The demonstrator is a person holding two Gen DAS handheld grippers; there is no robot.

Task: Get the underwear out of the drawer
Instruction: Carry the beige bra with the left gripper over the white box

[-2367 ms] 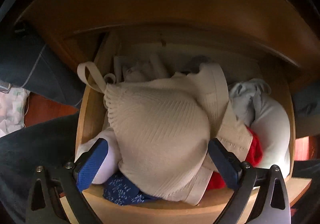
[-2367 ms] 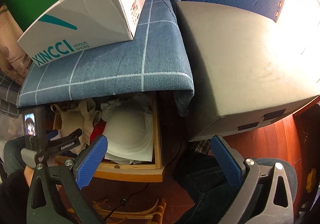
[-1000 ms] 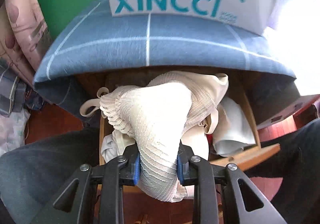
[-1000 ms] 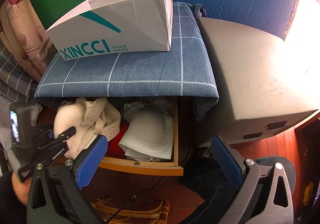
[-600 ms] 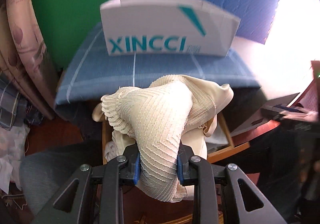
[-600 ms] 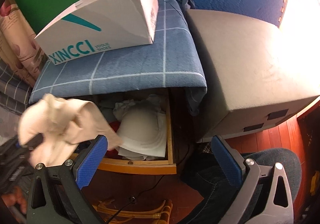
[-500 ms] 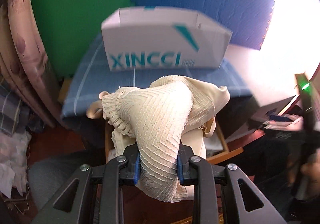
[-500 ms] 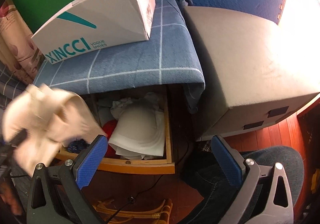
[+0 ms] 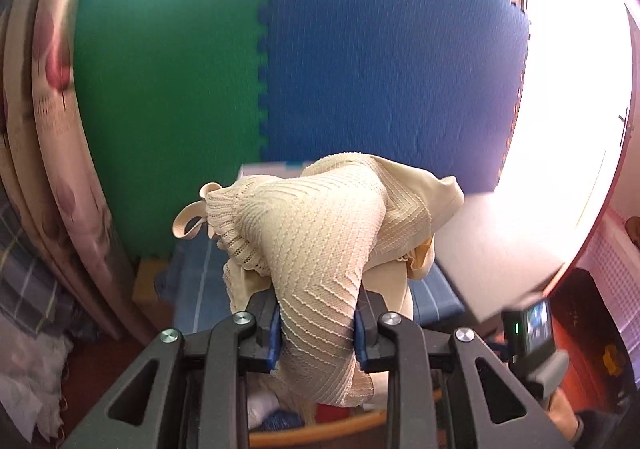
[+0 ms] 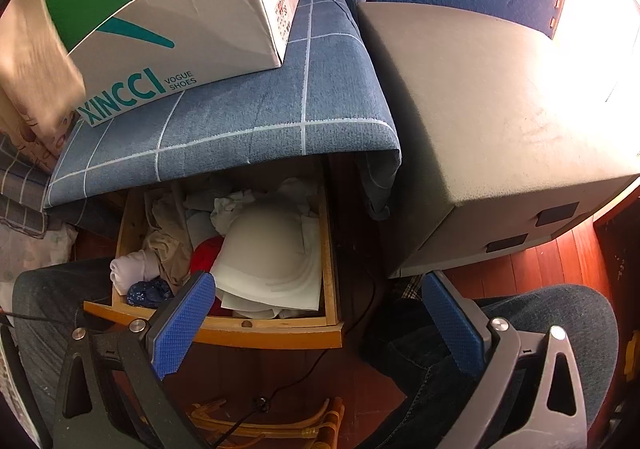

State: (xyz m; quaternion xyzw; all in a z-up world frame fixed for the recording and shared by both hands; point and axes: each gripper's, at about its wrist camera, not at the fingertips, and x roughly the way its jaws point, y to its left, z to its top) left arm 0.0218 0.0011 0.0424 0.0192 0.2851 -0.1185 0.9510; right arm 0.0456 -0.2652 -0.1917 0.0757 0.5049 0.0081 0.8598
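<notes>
One cream bra bunched upward, left jaws clamping it, right jaws spread empty.

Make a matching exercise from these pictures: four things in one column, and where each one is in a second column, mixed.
Things:
1. cream bra
2. shoe box
3. white bra
4. right gripper

Places:
a. on the blue checked cover
b. lying in the open drawer
c. clamped in the left gripper
d. open and empty, above the drawer front

Pairs: 1-c, 2-a, 3-b, 4-d
</notes>
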